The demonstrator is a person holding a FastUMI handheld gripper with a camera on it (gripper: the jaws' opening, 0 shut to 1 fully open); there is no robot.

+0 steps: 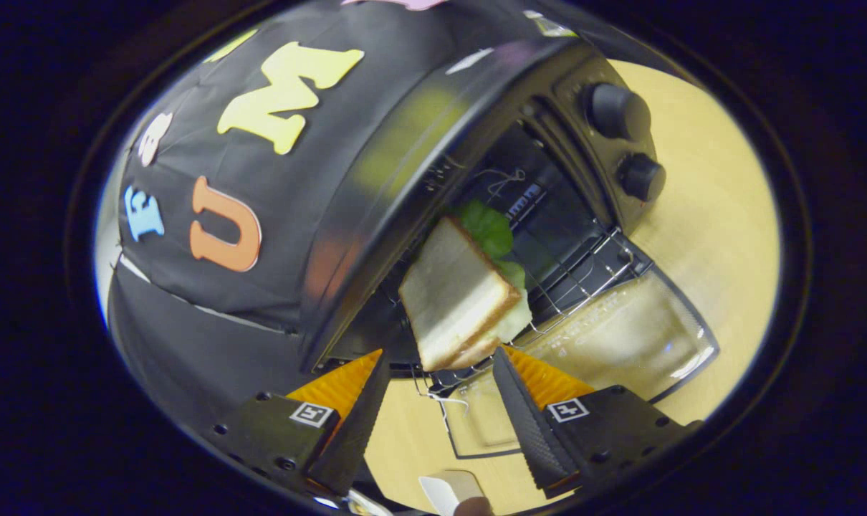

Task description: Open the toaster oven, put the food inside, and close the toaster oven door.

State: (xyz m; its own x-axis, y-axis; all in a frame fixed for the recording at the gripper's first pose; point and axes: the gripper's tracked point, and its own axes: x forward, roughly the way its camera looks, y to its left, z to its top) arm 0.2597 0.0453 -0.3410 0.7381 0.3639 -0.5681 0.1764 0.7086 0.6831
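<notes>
The black toaster oven (433, 143) stands open, its glass door (620, 344) folded down flat onto the wooden table. The whole scene appears rolled to one side. A sandwich (451, 294) of white bread with green lettuce lies partly inside the oven on the wire rack (584, 276), its near end reaching out between my fingertips. My gripper (439, 362) is open. One fingertip (509, 373) is right at the sandwich's underside, while the other fingertip (372, 376) stands apart from the bread with a visible gap.
Two round knobs (616, 111) sit on the oven's control panel beside the cavity. The light wooden table (713, 229) stretches beyond the oven and under the door. The black cloth wall (211, 272) rises behind the oven. A small pale object (448, 491) lies below my fingers.
</notes>
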